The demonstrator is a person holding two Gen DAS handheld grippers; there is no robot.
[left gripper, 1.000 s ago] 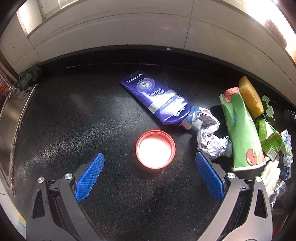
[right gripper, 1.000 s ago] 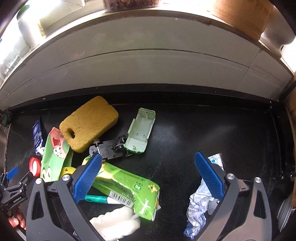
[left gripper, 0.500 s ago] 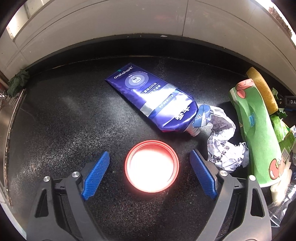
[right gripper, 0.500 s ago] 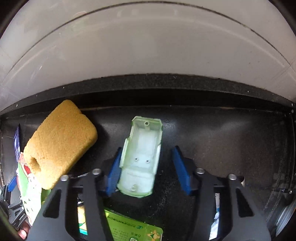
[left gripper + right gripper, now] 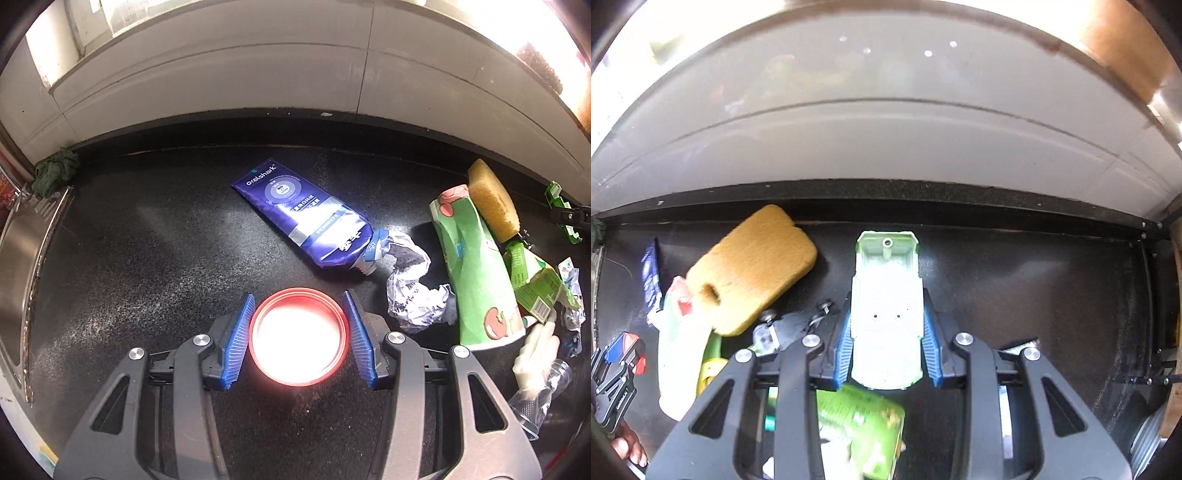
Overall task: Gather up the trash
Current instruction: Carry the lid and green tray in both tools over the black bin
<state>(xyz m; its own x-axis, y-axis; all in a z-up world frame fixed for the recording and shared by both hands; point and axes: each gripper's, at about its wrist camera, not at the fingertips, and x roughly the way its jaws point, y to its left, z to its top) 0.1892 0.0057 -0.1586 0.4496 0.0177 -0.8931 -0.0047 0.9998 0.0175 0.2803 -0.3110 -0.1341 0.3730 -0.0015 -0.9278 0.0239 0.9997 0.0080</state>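
Your left gripper [image 5: 298,334] is closing on the light, stiff red lid's [image 5: 298,336] rim; your right gripper [image 5: 886,341] is closing on the rigid green toy-car shell's [image 5: 885,314] sides.

Left tool [image 5: 298,334] closing around something, right tool [image 5: 886,345] closing, both angled downward

A yellow sponge [image 5: 753,269] lies tilted on the black countertop [image 5: 155,258], near its back edge (a hole pierces one end). At the far left a steel sink [image 5: 22,266] borders the counter, a dark green cloth [image 5: 55,175] bunched at its corner.
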